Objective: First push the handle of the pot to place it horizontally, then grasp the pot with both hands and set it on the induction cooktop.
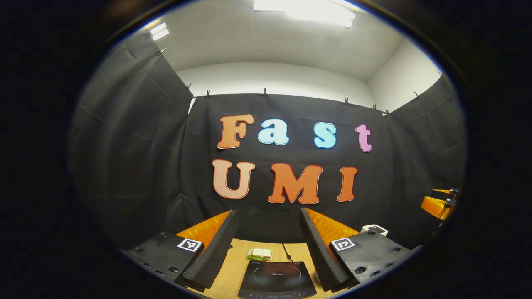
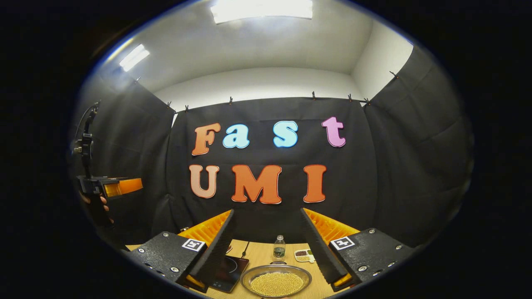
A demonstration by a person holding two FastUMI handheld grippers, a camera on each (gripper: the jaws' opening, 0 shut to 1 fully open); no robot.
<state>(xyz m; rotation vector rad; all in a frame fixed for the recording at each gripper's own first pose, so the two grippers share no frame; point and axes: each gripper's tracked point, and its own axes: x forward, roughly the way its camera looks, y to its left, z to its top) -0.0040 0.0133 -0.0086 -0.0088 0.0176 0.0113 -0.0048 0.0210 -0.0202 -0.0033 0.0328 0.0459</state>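
Note:
The pot, a shallow metal pan full of yellow beans, sits on the wooden table low in the right gripper view. A small handle shows at its far rim. My right gripper hangs open above and behind the pot, nothing between its fingers. The black induction cooktop lies under my open left gripper, which holds nothing. The cooktop lies just left of the pot. A hand holds the left gripper up at the far left. The right gripper shows at the far right.
A small bottle and a little divided dish stand behind the pot. A green and white packet and a cable lie behind the cooktop. A white object sits at the back right.

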